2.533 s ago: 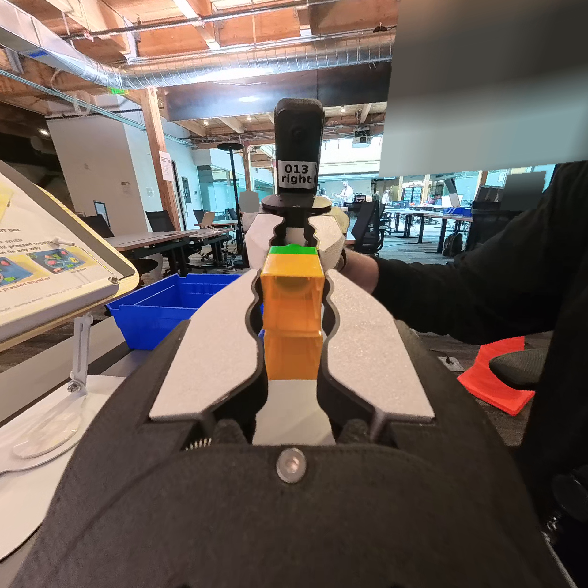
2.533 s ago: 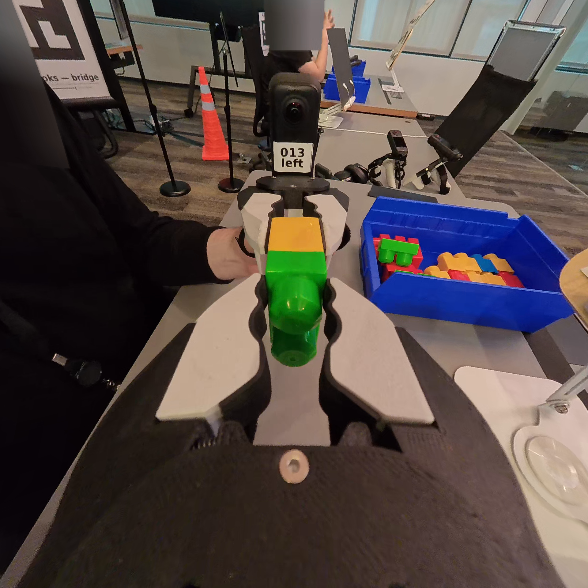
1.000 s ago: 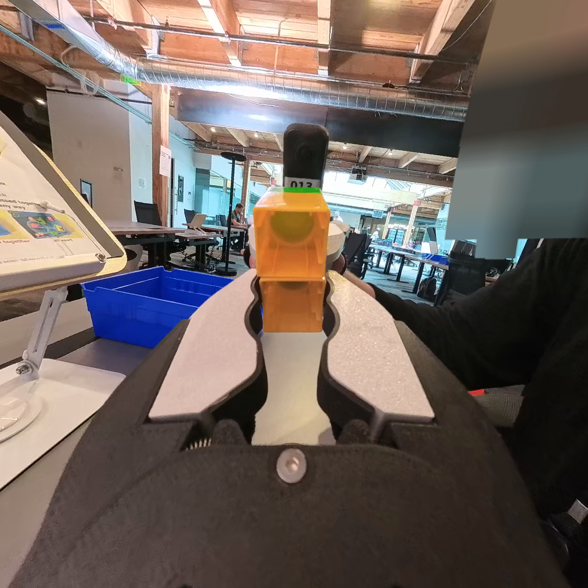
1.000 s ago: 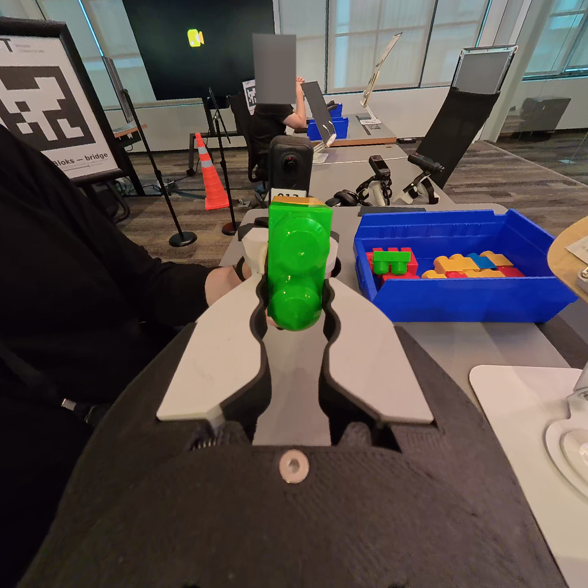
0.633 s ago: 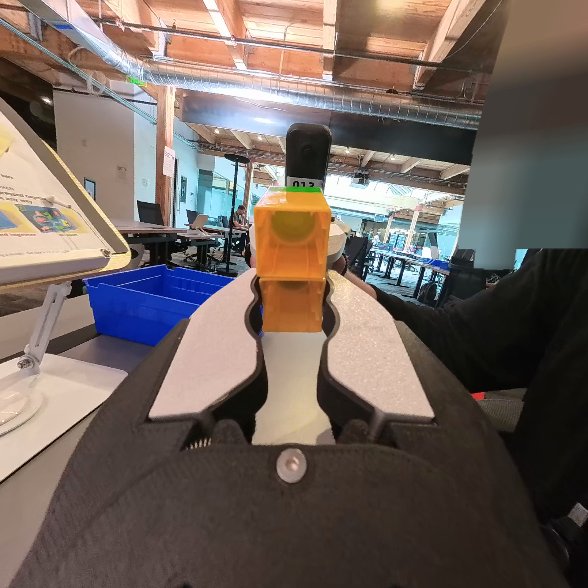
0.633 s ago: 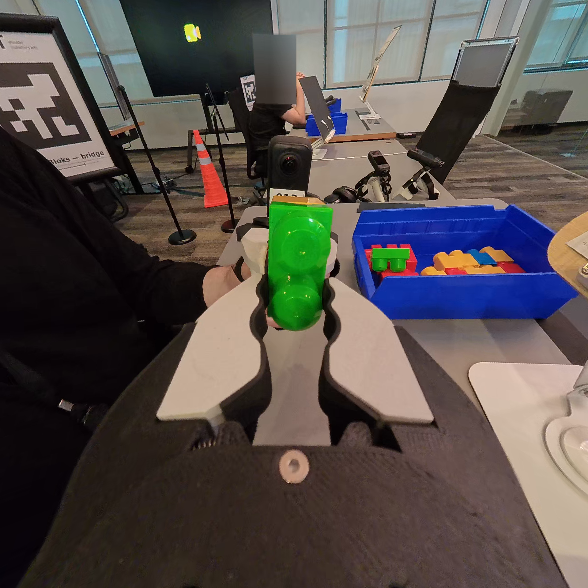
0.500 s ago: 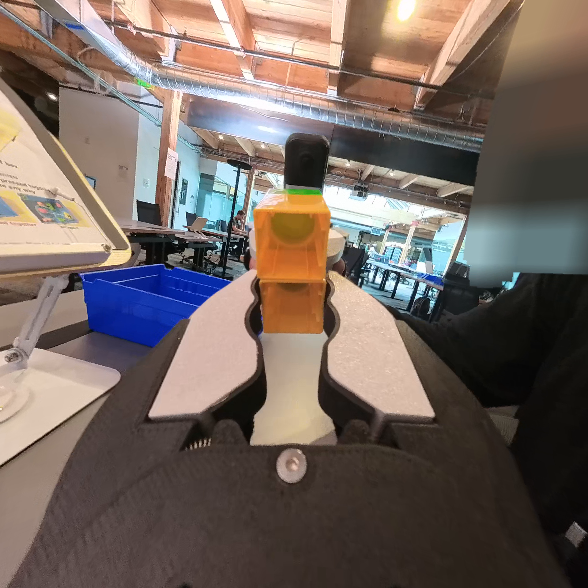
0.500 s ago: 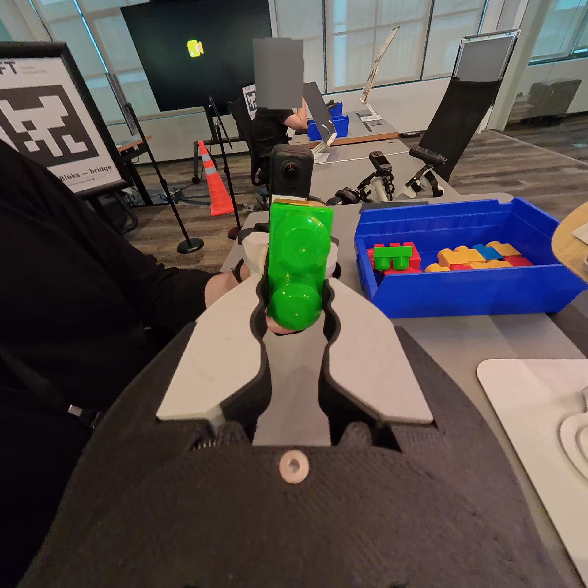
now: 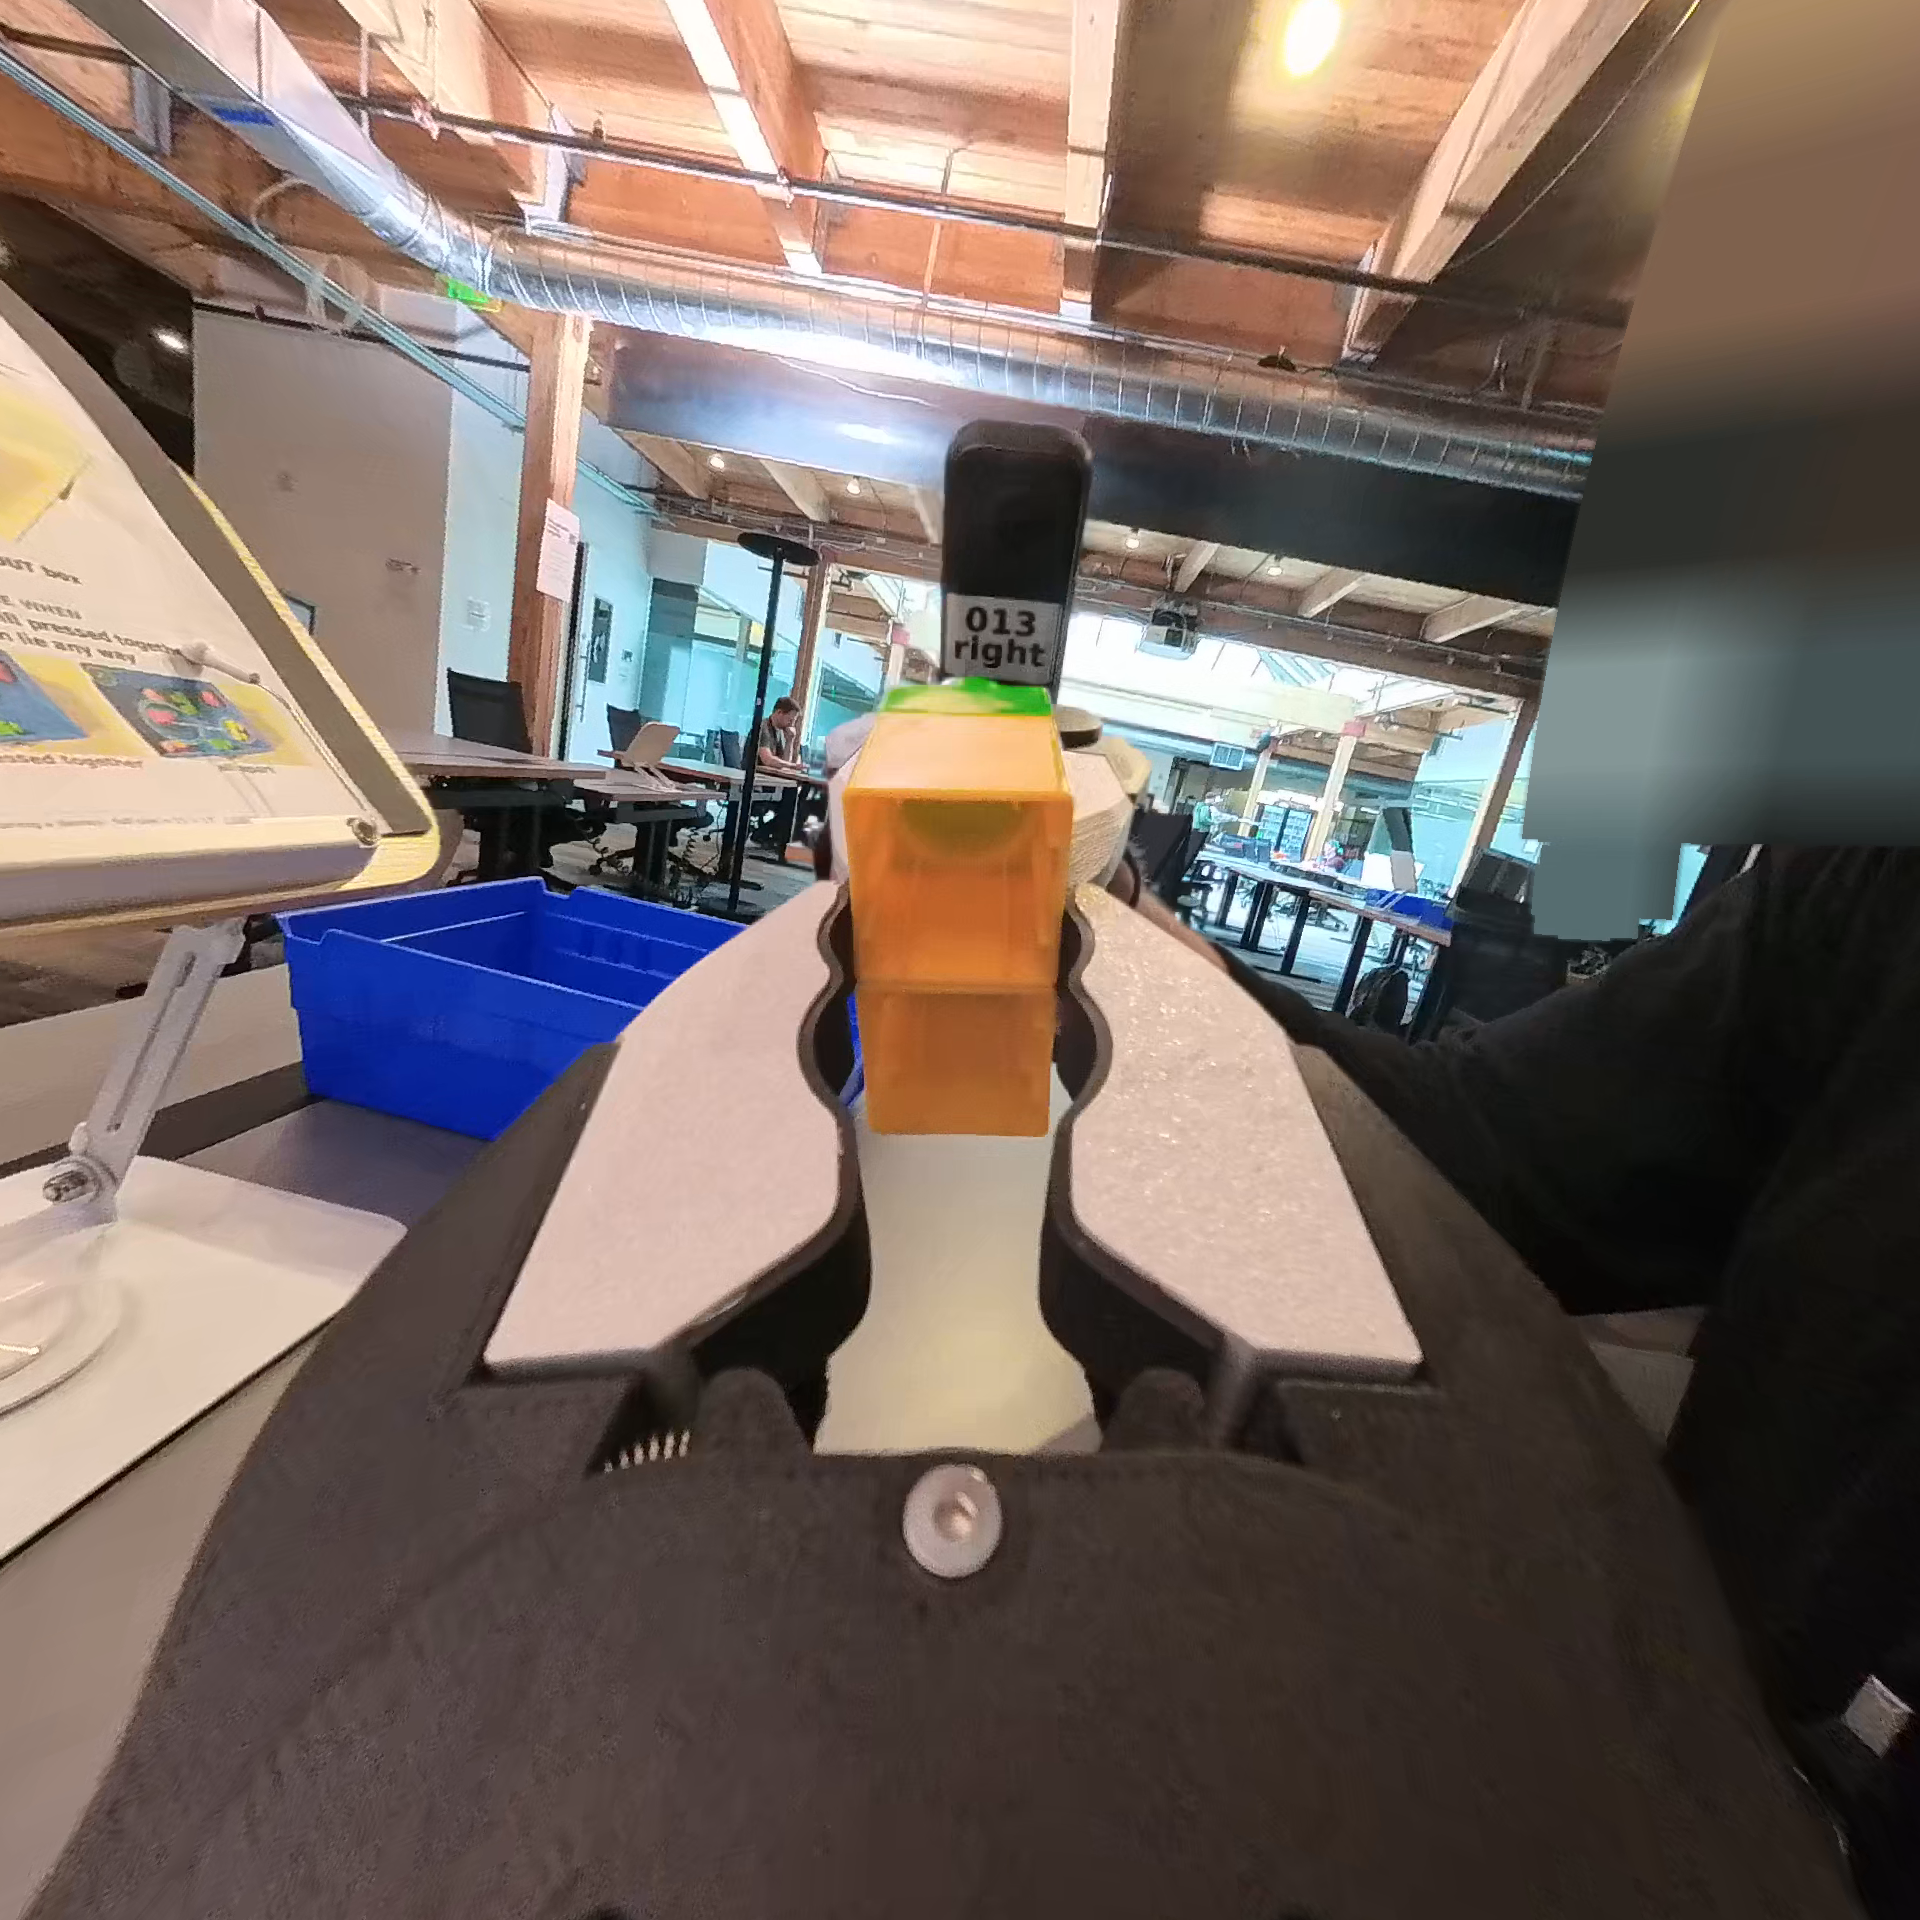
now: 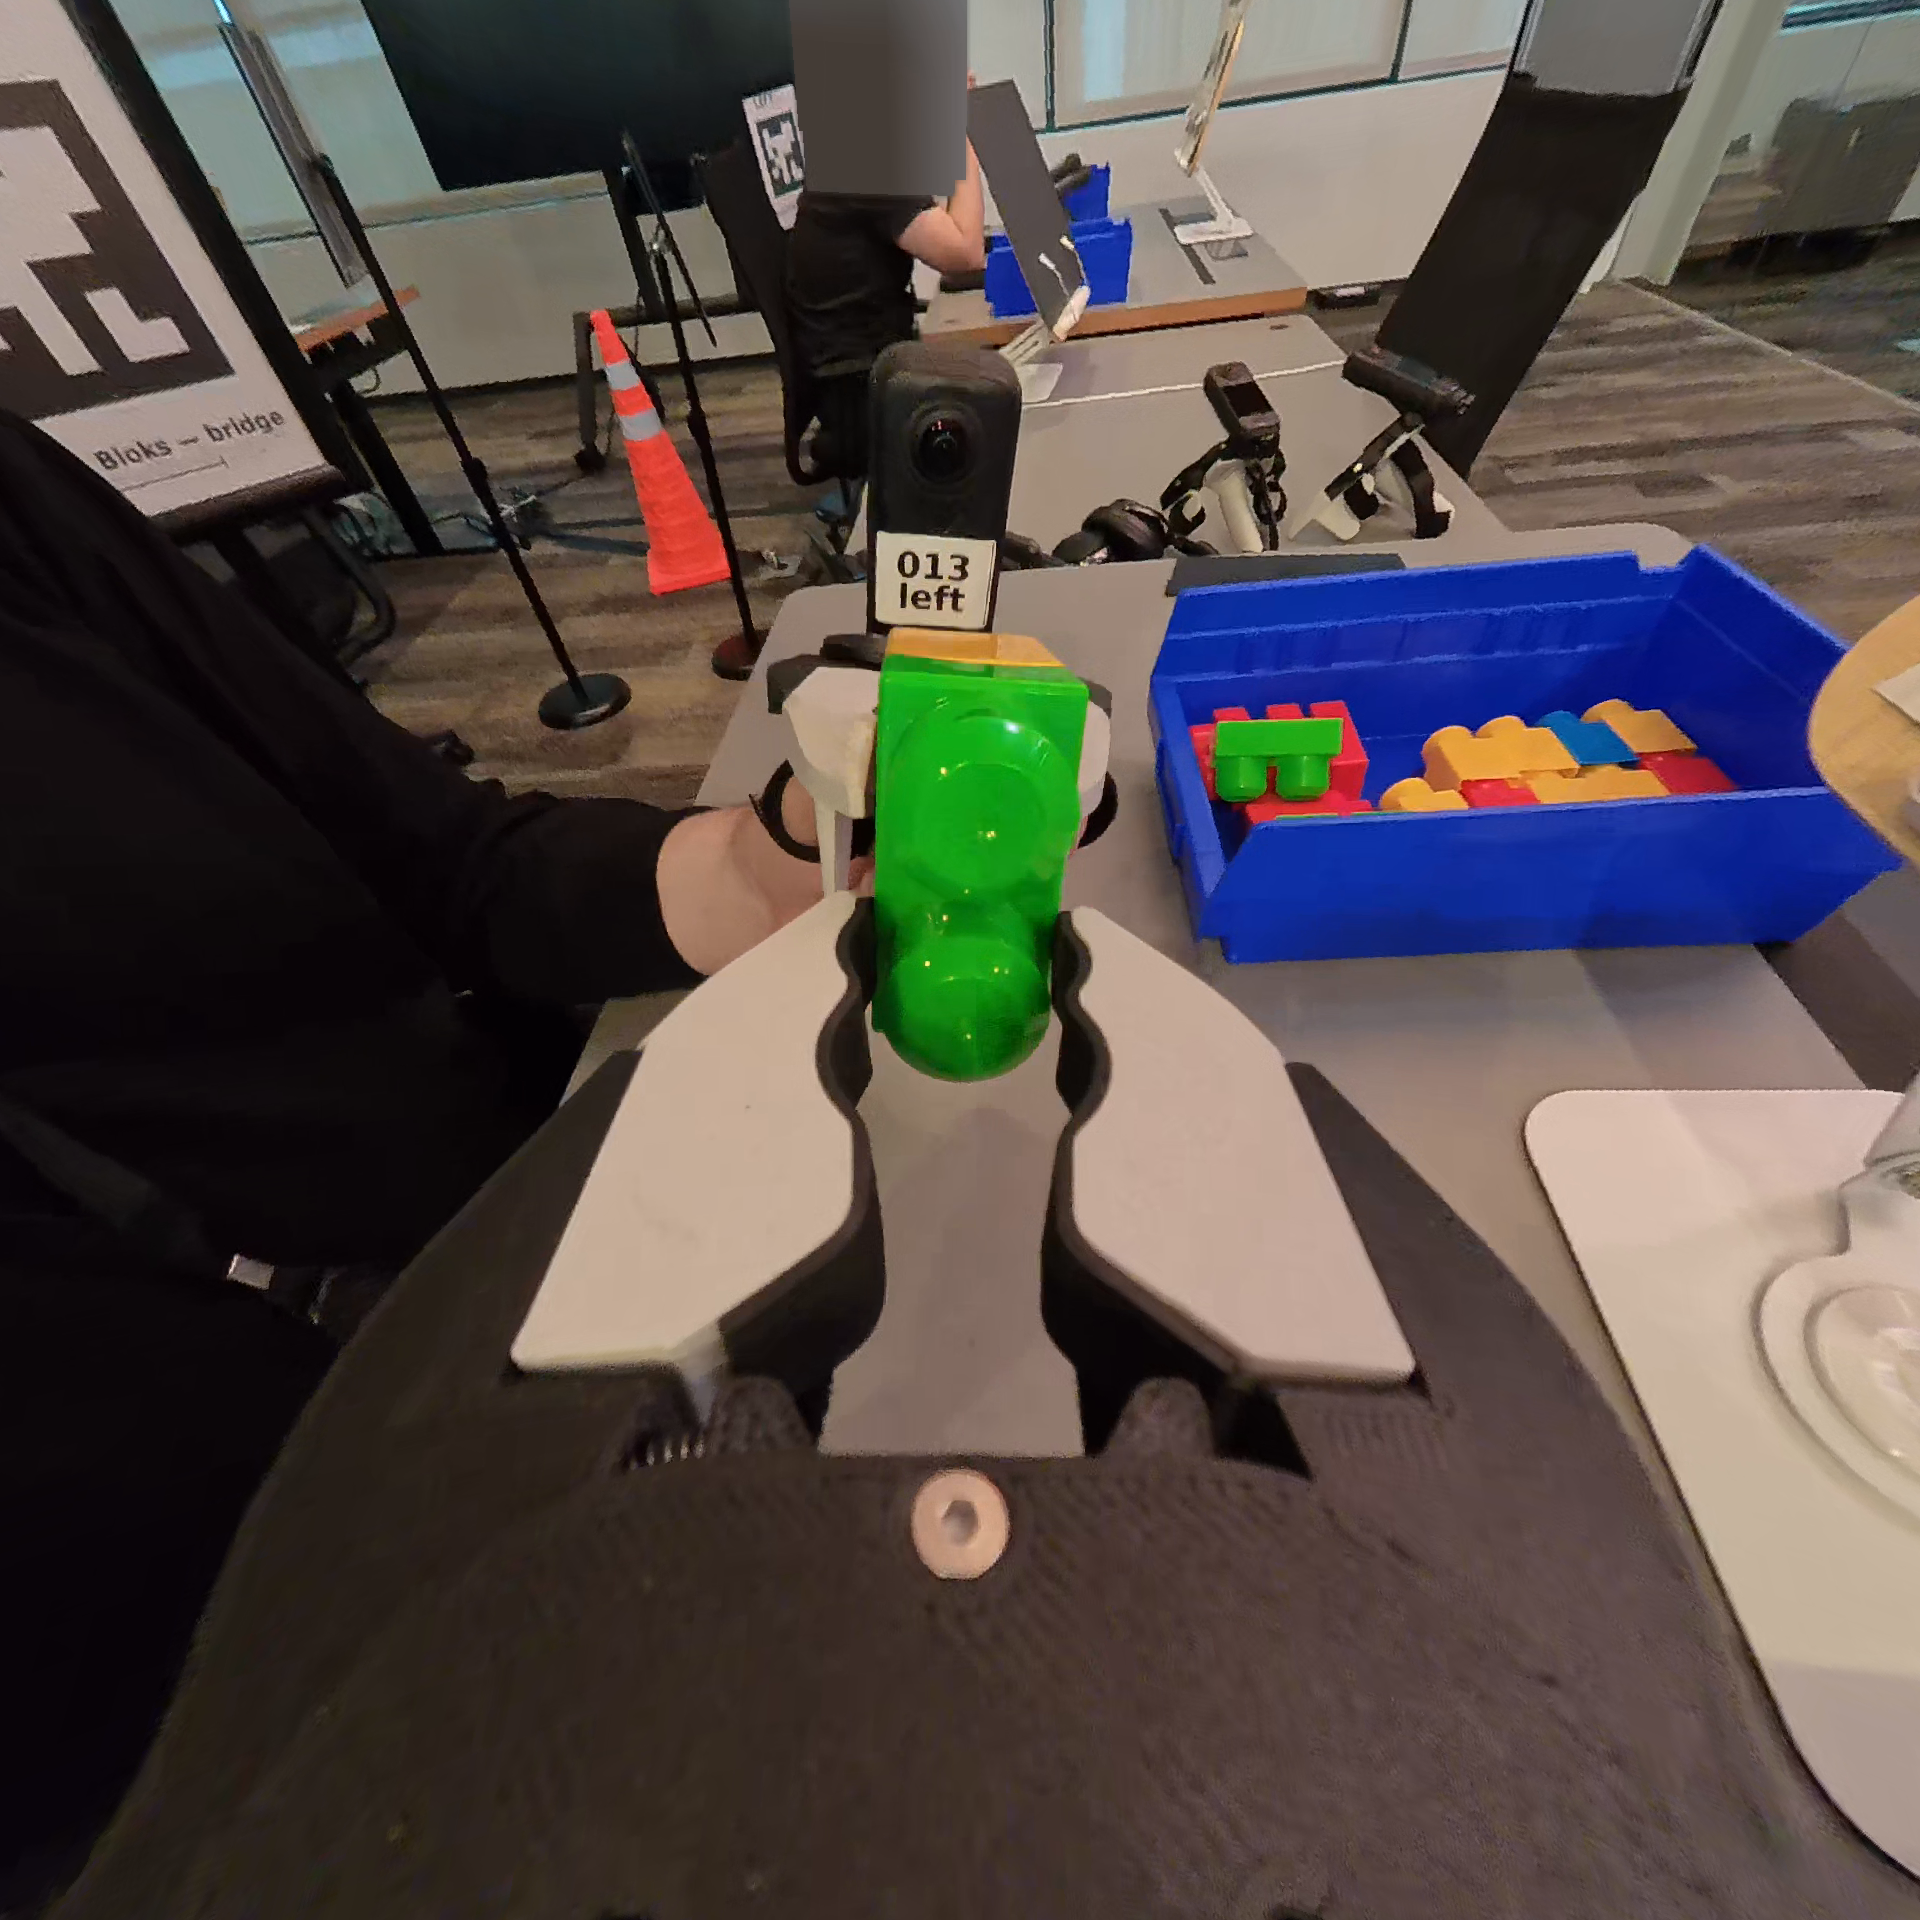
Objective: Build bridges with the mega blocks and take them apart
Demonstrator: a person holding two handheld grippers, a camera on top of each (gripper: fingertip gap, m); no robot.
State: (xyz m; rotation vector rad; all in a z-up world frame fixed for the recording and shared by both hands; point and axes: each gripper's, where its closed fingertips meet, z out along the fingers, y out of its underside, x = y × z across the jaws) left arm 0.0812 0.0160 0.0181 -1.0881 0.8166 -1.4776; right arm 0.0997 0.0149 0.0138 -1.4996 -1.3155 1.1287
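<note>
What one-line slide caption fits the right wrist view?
Right gripper clamps a green plastic two-stud block joined to an orange block, beside a blue plastic bin.

Open-plan workshop with exposed wood ceiling and grey tables.

Wooden beams and a silver duct run overhead, with a lit lamp. Desks and chairs stand further back. Wood-plank floor, an orange cone, large windows and a dark screen.

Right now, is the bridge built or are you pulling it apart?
No bridge stands on the table. Most blocks lie in the blue bin. The left gripper clamps an orange block, the right gripper a green block; the two look joined. Which way, I cannot tell.
</note>
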